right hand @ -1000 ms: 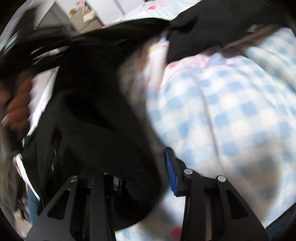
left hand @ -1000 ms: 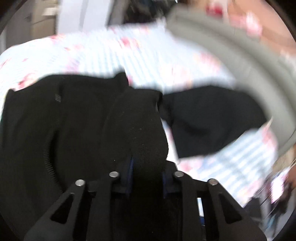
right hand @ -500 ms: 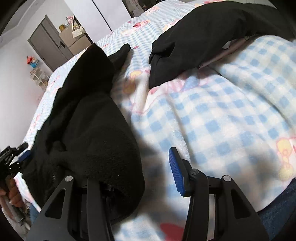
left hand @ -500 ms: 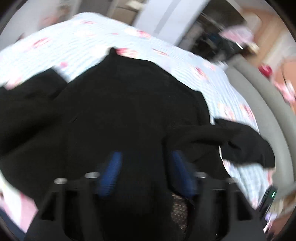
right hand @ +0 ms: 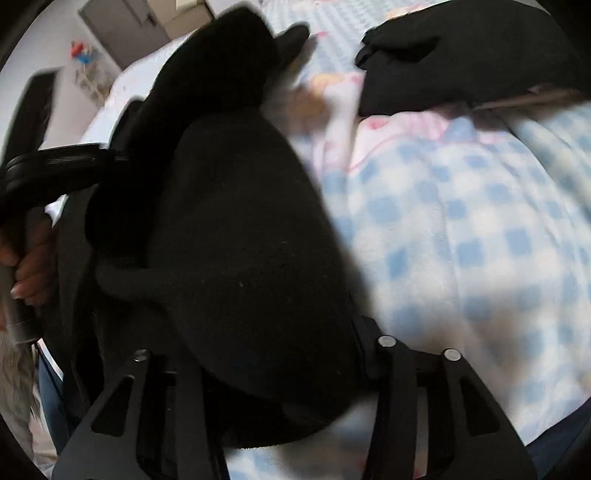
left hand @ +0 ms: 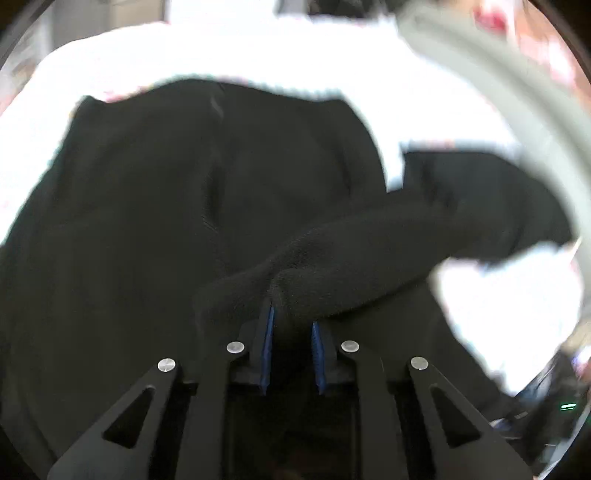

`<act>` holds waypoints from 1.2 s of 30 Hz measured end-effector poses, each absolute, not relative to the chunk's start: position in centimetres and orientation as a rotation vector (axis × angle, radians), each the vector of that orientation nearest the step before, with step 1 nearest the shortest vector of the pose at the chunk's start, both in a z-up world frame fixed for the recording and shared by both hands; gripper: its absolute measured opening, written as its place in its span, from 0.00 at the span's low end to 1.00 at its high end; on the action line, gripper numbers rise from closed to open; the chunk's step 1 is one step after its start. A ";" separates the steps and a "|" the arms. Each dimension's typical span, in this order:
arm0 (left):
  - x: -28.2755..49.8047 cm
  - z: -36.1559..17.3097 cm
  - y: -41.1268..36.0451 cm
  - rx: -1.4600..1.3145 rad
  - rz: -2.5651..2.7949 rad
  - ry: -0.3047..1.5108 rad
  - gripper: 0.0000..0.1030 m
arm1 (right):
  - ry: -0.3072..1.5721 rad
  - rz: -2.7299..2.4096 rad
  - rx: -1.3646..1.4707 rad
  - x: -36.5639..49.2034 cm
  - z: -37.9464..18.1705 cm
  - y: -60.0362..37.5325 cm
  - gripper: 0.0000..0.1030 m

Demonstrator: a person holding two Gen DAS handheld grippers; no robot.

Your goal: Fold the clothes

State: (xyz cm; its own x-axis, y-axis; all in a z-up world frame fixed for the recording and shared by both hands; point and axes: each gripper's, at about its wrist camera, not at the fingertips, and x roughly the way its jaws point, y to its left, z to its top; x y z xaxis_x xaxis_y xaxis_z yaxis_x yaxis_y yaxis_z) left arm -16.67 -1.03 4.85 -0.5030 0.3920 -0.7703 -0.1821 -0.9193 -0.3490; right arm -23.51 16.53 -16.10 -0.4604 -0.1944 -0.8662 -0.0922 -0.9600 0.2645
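Note:
A black fleece garment [left hand: 155,229] lies spread over the bed. My left gripper [left hand: 291,325] is shut on a thick fold of it between its blue pads [left hand: 266,347]. From that fold a sleeve [left hand: 388,236] runs off to the right. In the right wrist view the same black fleece [right hand: 240,258] bulges over my right gripper [right hand: 266,354] and hides both fingertips. Its fingers stand wide apart. A hand [right hand: 29,258] holds the left gripper at the left edge of that view.
A second black garment [right hand: 461,55] lies on the blue-and-white checked blanket [right hand: 480,240] at the far right. A grey padded rim [left hand: 491,85] curves along the bed's right side. A door and a cabinet [right hand: 122,29] stand beyond the bed.
My left gripper, open over the garment half a second ago, is now shut on a fold. The fleece has slid over the right gripper's bare blue pad.

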 end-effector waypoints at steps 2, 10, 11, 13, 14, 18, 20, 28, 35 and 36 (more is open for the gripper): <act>-15.2 7.9 -5.6 -1.184 2.485 -0.621 0.17 | -0.429 -2.676 1.576 -22.9 -15.3 17.2 0.32; -8.7 3.5 -19.3 -1.344 2.595 -1.191 0.20 | -0.511 -2.760 1.563 -20.8 -14.4 19.7 0.39; -7.9 2.7 -20.0 -1.380 2.597 -1.191 0.27 | -0.509 -2.759 1.562 -20.4 -14.0 19.8 0.40; -6.8 1.5 -20.2 -1.415 2.578 -1.153 0.41 | -0.504 -2.757 1.560 -19.5 -13.4 19.9 0.50; -6.6 0.8 -20.3 -1.426 2.550 -1.141 0.44 | -0.502 -2.757 1.559 -19.1 -13.1 20.0 0.51; -7.6 0.3 -19.4 -1.415 2.463 -1.061 0.52 | -0.475 -2.739 1.470 -18.5 -11.2 19.4 0.51; -9.0 0.6 -18.7 -1.395 2.421 -1.030 0.62 | -0.500 -2.729 1.381 -18.9 -9.9 19.1 0.52; -14.3 3.4 -6.9 -1.435 2.503 -0.493 0.60 | -0.371 -2.816 1.451 -24.0 -10.8 17.2 0.51; -17.5 2.2 5.1 -1.433 2.429 0.014 0.58 | -0.331 -2.808 1.582 -20.8 -14.8 16.6 0.47; -18.0 1.8 6.5 -1.436 2.362 0.045 0.61 | -0.309 -2.790 1.589 -20.1 -15.2 16.5 0.47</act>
